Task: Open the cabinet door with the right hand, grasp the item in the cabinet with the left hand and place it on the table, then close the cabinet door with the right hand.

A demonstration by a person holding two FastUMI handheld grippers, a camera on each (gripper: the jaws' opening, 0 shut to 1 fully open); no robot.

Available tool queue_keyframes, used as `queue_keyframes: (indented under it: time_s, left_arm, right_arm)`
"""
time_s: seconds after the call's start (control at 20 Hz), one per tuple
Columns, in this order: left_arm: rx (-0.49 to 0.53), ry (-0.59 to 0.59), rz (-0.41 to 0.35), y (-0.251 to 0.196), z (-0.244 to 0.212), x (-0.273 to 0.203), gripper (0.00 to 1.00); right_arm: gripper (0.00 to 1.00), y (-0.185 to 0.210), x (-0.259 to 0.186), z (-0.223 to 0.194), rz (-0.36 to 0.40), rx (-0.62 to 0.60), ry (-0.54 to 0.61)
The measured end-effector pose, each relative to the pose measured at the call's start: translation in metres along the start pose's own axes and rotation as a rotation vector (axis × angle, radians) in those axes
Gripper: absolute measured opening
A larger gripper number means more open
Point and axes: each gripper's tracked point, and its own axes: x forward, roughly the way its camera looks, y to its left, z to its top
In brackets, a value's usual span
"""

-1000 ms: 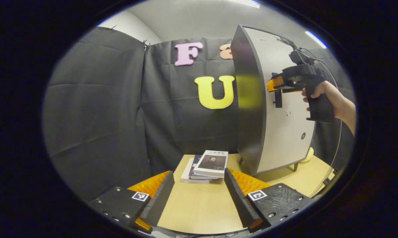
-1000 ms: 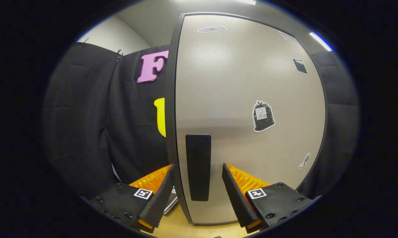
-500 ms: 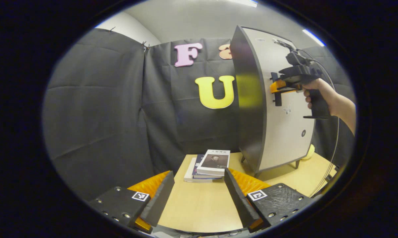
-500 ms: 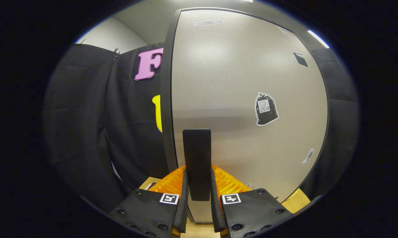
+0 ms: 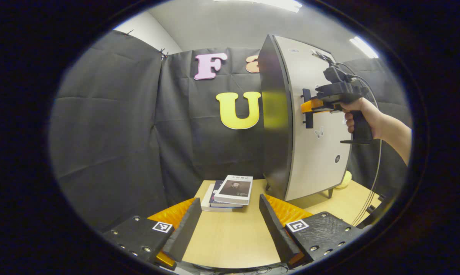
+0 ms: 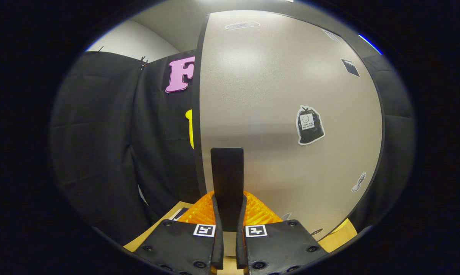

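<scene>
Table (image 5: pixel 230 236), closed cabinet (image 5: pixel 313 126), right hand-held gripper (image 6: pixel 228 225) clamping handle (image 6: pixel 226 179)

The right gripper (image 6: pixel 228 214) is held level by a hand (image 5: pixel 361 116) with its fingers (image 6: pixel 216 225) pressed together. The left gripper (image 5: pixel 228 225) is low, its fingers wide apart.

The left gripper (image 5: pixel 227 223) has black bodies studded with round screws, each carrying a small square black-and-white marker. The right gripper (image 6: pixel 228 244) carries the same markers and screws. At 3 o'clock in the left gripper view, a bare-armed hand (image 5: pixel 361 116) grips its black pistol handle, a thin cable (image 5: pixel 375 168) trailing down.
</scene>
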Motion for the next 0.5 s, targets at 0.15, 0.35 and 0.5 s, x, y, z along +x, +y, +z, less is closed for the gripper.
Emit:
queue_keyframes:
  time_s: [0.15,0.35,0.5]
  left_arm:
    - [-0.035,-0.003,0.000,-0.003,0.000,0.000,0.92]
    - [-0.052,0.011,0.016,-0.006,-0.003,0.004,0.92]
    - [-0.059,-0.009,0.038,-0.011,0.005,0.002,0.93]
  right_arm:
    - [0.14,-0.001,-0.006,0.000,0.014,-0.029,-0.012]
    - [0.14,0.001,-0.018,0.001,0.058,-0.022,-0.014]
    - [0.14,0.001,-0.028,0.001,0.096,-0.035,-0.007]
